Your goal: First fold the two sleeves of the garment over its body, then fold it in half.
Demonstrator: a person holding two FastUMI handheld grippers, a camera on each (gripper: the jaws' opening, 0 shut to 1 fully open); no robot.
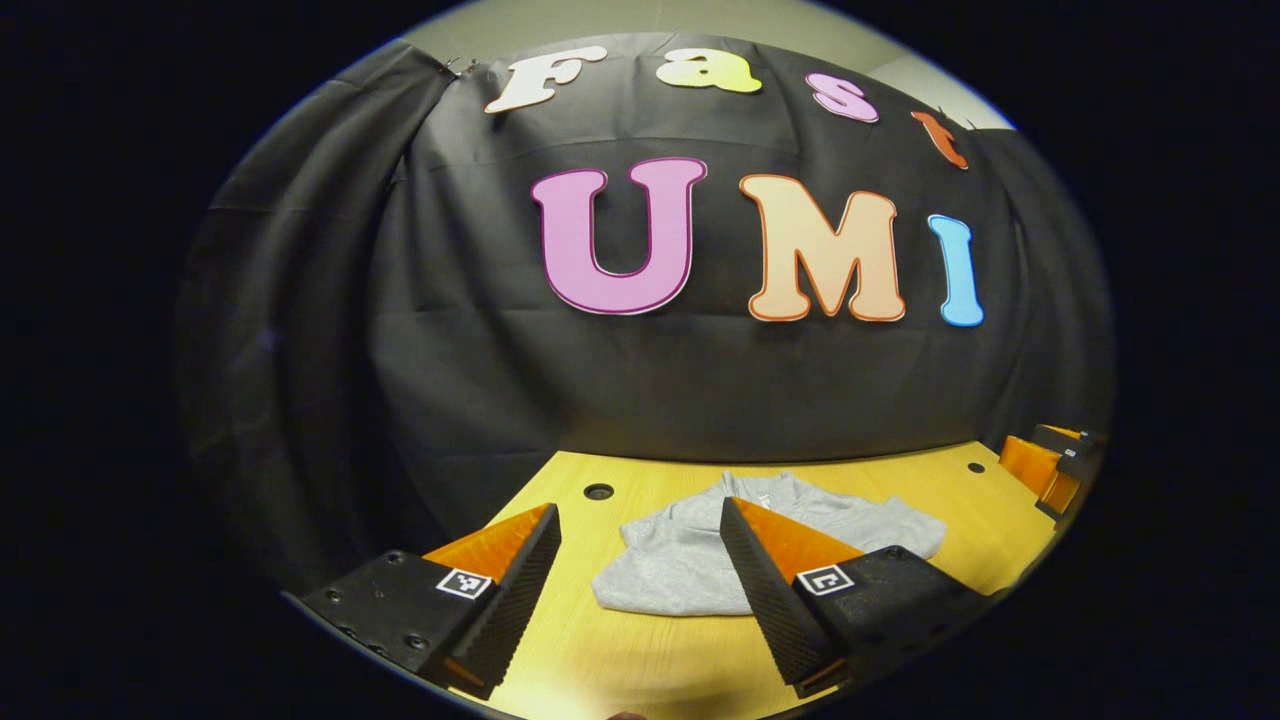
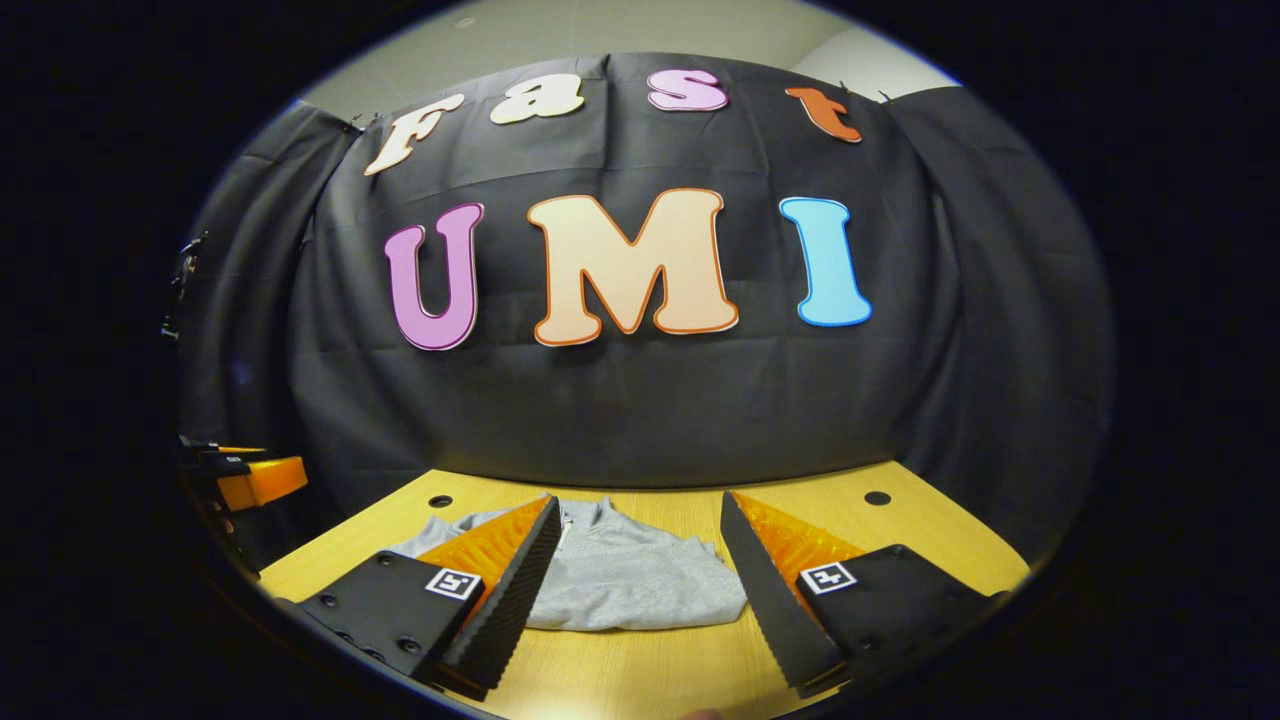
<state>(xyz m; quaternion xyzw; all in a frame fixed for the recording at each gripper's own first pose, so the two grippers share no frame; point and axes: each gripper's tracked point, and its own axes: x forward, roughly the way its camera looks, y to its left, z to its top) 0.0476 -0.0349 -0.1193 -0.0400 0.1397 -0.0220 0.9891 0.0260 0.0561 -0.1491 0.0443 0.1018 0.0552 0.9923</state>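
Lying folded into a compact grey bundle, garment (image 1: 690, 560) on wooden table (image 1: 900, 480), toward far edge, near black cloth wall (image 1: 500, 380). Collar side facing wall, sleeves tucked over body, near edge neat and straight. Left gripper (image 1: 640, 580) raised above table's near part, jaws spread wide, holding nothing, apart from fabric. Right gripper (image 2: 640, 575) likewise above table w/ jaws wide, empty, garment (image 2: 620, 580) seen btwn its fingers but farther off. Round holes (image 1: 598, 491) in tabletop near back corners. In left gripper view, other gripper (image 1: 1050, 465) at far right edge; in right gripper view, other gripper (image 2: 255, 480) at far left edge.
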